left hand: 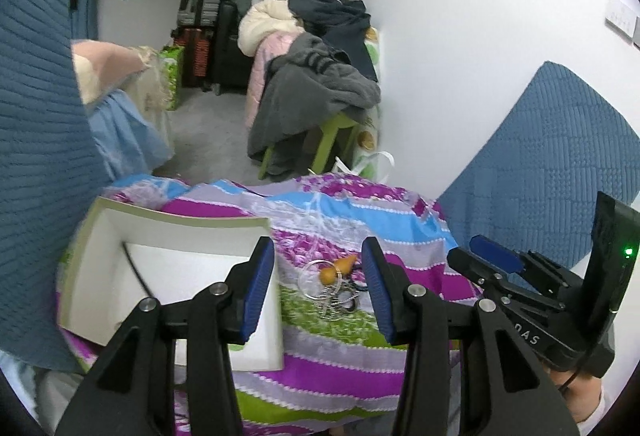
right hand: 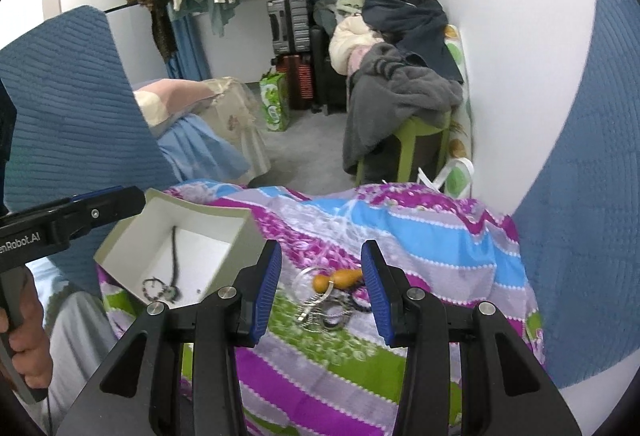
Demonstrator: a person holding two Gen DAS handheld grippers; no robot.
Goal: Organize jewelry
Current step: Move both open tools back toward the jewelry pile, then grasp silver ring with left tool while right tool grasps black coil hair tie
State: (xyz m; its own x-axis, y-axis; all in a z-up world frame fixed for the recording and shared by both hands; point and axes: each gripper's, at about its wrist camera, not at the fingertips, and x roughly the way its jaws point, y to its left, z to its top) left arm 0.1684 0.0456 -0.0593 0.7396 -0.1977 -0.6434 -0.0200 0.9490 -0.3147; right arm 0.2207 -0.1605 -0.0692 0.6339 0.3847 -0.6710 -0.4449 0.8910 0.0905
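Two hand-held tools hover over a bed covered in a striped floral bedspread (right hand: pixel 420 236) of purple, blue and green. The left tool (left hand: pixel 318 286) has its blue-padded jaws partly apart with nothing between them; the right tool (right hand: pixel 320 290) is likewise partly apart and empty. A small heap of jewelry (right hand: pixel 328 300), made up of metal rings, dark beaded pieces and an orange gourd-shaped pendant (right hand: pixel 338 279), lies on the bedspread straight ahead of both tools, at twelve o'clock from the right tool's fingertips. An open white box (right hand: pixel 132 236) sits at ten o'clock from that heap, holding a dark cord necklace (right hand: pixel 175 256) and a beaded bracelet (right hand: pixel 154 288). In the left wrist view the right tool appears at three o'clock. Piled clothes (right hand: pixel 400 76) cover a green stool (right hand: pixel 424 128) at the far wall.
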